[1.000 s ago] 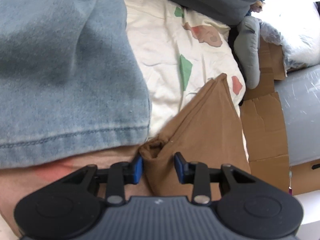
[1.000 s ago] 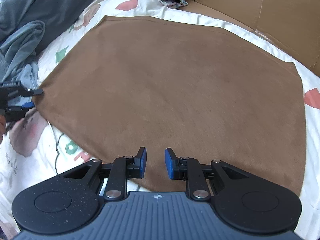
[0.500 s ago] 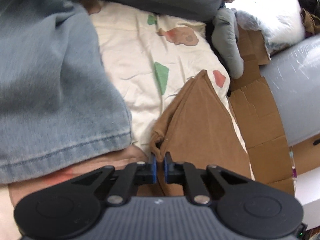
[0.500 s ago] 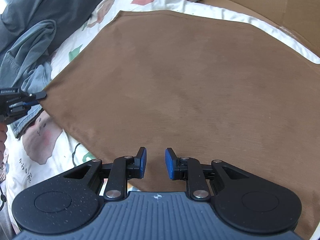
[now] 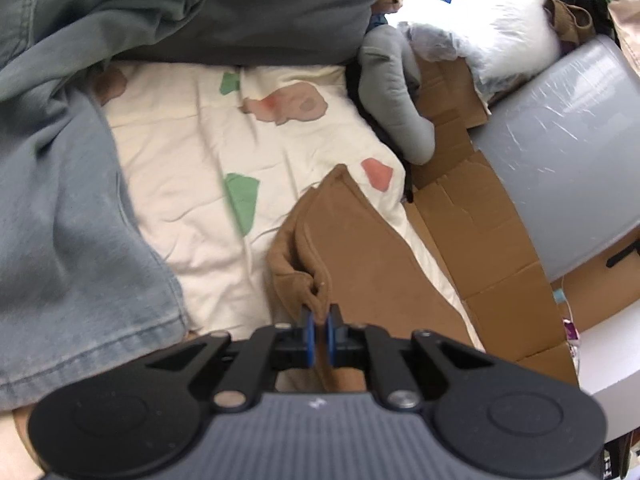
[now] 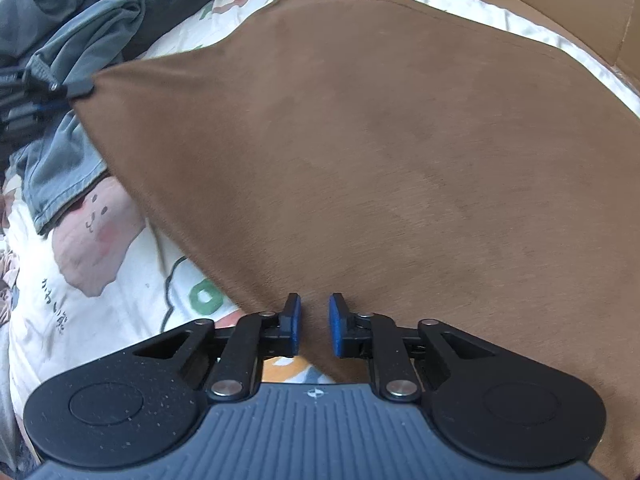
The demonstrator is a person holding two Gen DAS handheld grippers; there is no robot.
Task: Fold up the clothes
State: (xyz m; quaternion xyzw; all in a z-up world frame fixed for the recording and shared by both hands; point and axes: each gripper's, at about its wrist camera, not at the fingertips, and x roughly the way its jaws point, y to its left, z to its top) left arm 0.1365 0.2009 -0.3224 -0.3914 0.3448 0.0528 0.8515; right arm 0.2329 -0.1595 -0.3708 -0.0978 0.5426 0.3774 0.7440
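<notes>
Here, left hand-held gripper (image 5: 319, 334) pinching brown cloth (image 5: 360, 256) corner, right hand-held gripper (image 6: 314, 326) parted

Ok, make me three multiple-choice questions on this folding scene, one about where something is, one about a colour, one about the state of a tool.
1. Where does the denim garment lie in the left wrist view?
A. Left of the brown cloth
B. On top of the cardboard
C. Under the right tool

2. What colour is the cloth being folded?
A. White
B. Brown
C. Green

3. How do the two tools stand?
A. Both open
B. Both shut on cloth
C. Left shut on the cloth, right open

Answers:
1. A: the denim garment fills the left side, with patterned bedsheet between it and the brown cloth.
2. B: the spread cloth is plain brown in both views.
3. C: the left tool pinches a bunched corner of the cloth between its pads, while the right tool shows a clear gap over the cloth's edge.
</notes>
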